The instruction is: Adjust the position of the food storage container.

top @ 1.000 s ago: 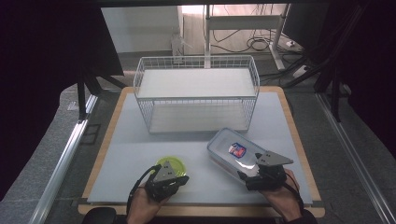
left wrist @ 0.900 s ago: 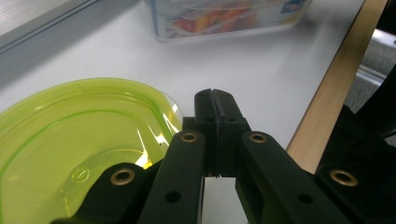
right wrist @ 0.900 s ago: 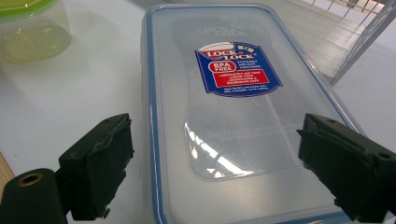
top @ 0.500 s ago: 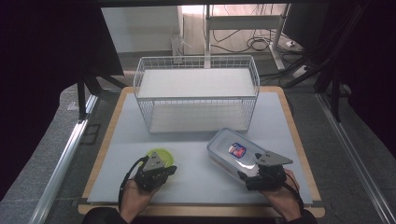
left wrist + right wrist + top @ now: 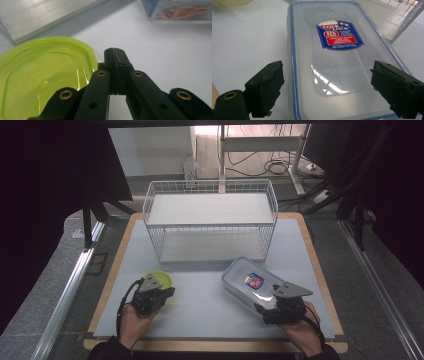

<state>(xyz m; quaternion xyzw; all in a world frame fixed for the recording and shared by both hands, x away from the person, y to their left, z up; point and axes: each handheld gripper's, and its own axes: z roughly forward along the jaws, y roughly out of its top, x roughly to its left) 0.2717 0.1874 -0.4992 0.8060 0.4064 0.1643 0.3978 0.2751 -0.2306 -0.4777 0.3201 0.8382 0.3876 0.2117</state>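
From the high view we count two grippers, two containers and one wire basket (image 5: 210, 220) on the table (image 5: 200, 295). Our left gripper (image 5: 161, 291) sits at the near left, right against the green container (image 5: 161, 279); our right gripper (image 5: 272, 301) sits at the near right, at the near end of the clear box (image 5: 248, 282), which lies flat and slanted in front of the basket's right half.

The left gripper view adds what the high view cannot: the left gripper's jaws are pressed fully together with nothing between them, tips just beside the green container's (image 5: 42, 80) rim, and a corner of the clear box (image 5: 180, 11) shows far off.

The right gripper view shows the right gripper's jaws spread wide, one on either side of the clear box (image 5: 337, 62), holding nothing; whether they touch its sides we cannot tell. It also lets us read the single blue and red label (image 5: 339, 35) on the lid, a mere spot from above.
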